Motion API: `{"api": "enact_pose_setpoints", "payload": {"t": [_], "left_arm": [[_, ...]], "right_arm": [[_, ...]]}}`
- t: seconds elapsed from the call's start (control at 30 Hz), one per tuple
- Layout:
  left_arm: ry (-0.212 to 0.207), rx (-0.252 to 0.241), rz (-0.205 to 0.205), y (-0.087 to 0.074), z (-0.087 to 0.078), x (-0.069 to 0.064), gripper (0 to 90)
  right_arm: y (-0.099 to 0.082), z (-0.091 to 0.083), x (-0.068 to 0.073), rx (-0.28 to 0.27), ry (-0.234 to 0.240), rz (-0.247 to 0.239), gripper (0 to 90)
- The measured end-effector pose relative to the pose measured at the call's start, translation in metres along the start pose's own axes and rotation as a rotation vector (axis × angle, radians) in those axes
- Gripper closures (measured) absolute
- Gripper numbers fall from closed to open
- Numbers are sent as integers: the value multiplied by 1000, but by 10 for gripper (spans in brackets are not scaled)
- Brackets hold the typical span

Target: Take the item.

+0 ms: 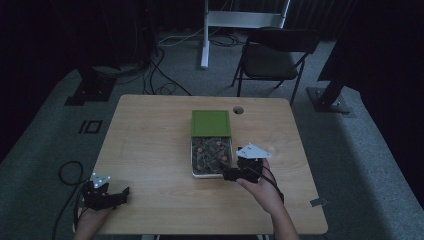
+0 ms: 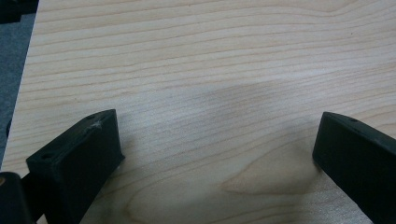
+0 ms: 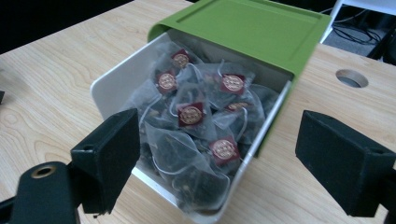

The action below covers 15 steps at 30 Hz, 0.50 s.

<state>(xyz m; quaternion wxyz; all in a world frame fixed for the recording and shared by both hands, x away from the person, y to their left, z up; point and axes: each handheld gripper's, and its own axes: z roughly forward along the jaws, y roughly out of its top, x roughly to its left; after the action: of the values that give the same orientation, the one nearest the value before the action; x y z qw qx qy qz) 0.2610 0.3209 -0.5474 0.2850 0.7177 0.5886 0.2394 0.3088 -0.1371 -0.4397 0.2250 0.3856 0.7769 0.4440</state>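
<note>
Nearest the high view's lens, at the table's front left corner, the left gripper (image 1: 124,195) sits low in the person's left hand (image 1: 90,221), its grey three-cornered plate on top and a dark cable looping down to the carpet beside it. In the left gripper view its two black jaws stand wide apart and released over bare pale wood, with nothing between them and a strip of grey carpet showing past the table's (image 2: 224,70) edge. Toward the middle of the table lies the tin (image 1: 194,159), a white tray filled with tea bags (image 1: 210,154), clear mesh sachets each carrying a small dark red tag. Its green lid (image 1: 211,123) is slid toward the far end, so it covers the far half of the tray and leaves the near half uncovered. Just right of the tin's near corner, the right gripper (image 1: 226,174) is held in the person's right hand (image 1: 259,188), pointing left at the tray. In the right gripper view its jaws are also spread and hold nothing; the left jaw stands in front of the tray's near left wall, the right jaw over bare wood beside it, and the tea bags (image 3: 191,116) lie between them, a little beyond the tips. A round cable hole (image 1: 238,109) sits in the tabletop beyond the lid's right corner.
</note>
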Motion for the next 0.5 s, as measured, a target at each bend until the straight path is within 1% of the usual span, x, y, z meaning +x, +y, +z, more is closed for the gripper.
{"api": "enact_pose_setpoints", "payload": {"t": [0.23,0.33,0.4,0.43,0.5], "left_arm": [[0,0,0,0,0,0,16],[0,0,0,0,0,0,16],[0,-1,1,0,0,0,17],[0,-1,1,0,0,0,16],[0,-1,1,0,0,0,16]], "right_arm": [[7,10,9,0,21,-20,140],[8,14,13,1,36,-18,140],[8,18,15,5,33,-27,141],[9,21,17,7,35,-24,145],[9,23,17,9,35,-25,151]]}}
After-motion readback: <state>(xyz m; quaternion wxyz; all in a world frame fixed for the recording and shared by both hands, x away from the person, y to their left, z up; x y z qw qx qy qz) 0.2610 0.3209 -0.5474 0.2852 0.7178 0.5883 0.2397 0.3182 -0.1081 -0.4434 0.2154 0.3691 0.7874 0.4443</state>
